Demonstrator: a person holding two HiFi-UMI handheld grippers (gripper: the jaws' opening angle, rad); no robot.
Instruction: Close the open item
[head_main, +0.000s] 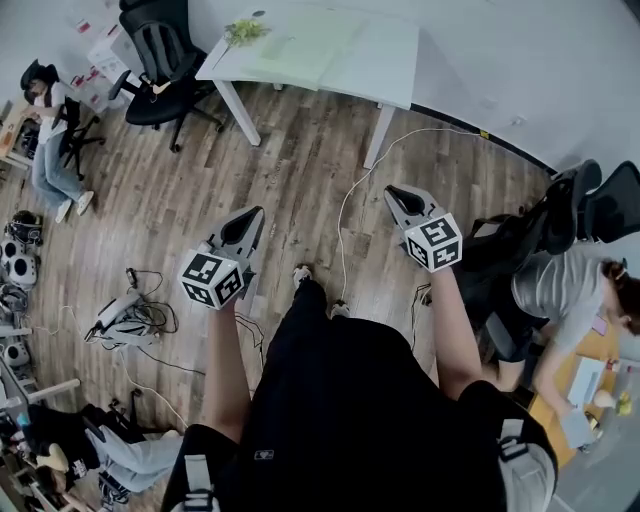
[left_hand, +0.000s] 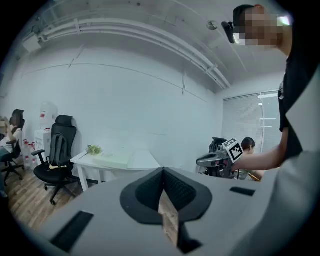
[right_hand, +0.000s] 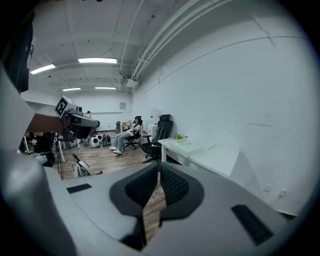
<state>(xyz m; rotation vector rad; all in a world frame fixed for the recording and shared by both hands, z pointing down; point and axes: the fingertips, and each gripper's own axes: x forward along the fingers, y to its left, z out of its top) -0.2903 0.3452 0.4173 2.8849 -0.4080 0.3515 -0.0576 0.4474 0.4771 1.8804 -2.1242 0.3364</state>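
Wood-plank floor (head_main: 300, 170) runs across an open office toward a white table (head_main: 390, 55) set against the far wall. A person stands mid-room with a two-jaw gripper in each hand, both held out at about waist height and aimed at that table.

The left gripper (head_main: 257, 213) has its jaws pressed together at the tips with nothing between them. The right gripper (head_main: 393, 192) is likewise closed and empty, the dark ribbed pads (right_hand: 172, 184) meeting at the front.

A flat pale green item (head_main: 305, 45) lies on the tabletop, well apart from both grippers. At this distance it cannot be made out whether it is open. A small green plant (head_main: 245, 30) sits at the table's left end, and a black office chair (head_main: 160, 50) stands just beside that end.

A white cable (head_main: 350, 200) trails over the floor from the table's leg toward the person's feet. One seated person (head_main: 50, 130) is at the far left of the room, and another person (head_main: 570, 290) sits at a desk on the right.
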